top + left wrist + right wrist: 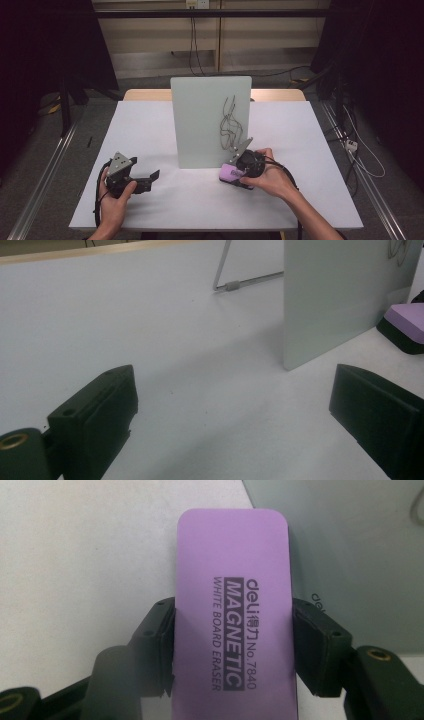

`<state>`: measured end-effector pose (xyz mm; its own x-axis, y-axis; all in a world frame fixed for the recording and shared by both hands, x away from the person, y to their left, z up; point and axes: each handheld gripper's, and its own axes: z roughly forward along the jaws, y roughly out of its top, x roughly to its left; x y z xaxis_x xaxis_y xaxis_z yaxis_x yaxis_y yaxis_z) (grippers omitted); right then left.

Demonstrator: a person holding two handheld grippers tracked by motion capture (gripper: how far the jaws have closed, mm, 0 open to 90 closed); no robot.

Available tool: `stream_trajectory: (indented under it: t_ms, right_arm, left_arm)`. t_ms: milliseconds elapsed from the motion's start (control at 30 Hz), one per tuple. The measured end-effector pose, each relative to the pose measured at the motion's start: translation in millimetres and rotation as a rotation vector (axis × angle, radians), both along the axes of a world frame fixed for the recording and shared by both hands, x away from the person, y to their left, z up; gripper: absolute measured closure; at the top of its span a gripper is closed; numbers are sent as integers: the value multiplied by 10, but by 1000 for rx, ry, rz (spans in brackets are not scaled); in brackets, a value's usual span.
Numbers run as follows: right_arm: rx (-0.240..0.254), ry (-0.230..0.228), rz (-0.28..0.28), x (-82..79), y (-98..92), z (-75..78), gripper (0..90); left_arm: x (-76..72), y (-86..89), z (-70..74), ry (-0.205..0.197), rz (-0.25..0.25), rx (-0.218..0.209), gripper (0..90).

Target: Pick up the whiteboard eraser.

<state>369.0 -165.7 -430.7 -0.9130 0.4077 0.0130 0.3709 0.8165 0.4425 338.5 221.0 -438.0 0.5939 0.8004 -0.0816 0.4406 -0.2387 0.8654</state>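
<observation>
A small whiteboard (210,120) stands upright in the middle of the white table (145,125), with a dark scribble (231,125) on its right half. At its lower right corner lies a purple whiteboard eraser (228,173) with a black base. In the right gripper view my right gripper (232,635) is shut on the eraser (232,580), one pad against each long side. My right gripper (236,174) sits low on the table beside the board. My left gripper (152,178) rests at the front left, open and holding nothing. The left gripper view has its jaws (235,405) wide apart, with the eraser (407,320) far right.
The board's wire stand (227,270) shows behind it on the table. Cables hang down the back wall (194,45), and more run over the floor at the right (360,160). Dark curtains flank the table on both sides.
</observation>
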Motion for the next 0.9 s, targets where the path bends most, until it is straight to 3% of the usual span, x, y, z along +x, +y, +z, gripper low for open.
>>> stream_trajectory:
  t_ms: [167,400,900]
  right_arm:
    - [-17,4,-8,-6,19,11,412]
    - [6,7,-23,1,-15,19,414]
    - [134,-45,-56,-35,-119,98,414]
  left_arm:
    - [1,-8,0,0,-5,2,54]
    - [8,1,-1,-1,-10,28,54]
    - [32,36,-17,12,6,14,54]
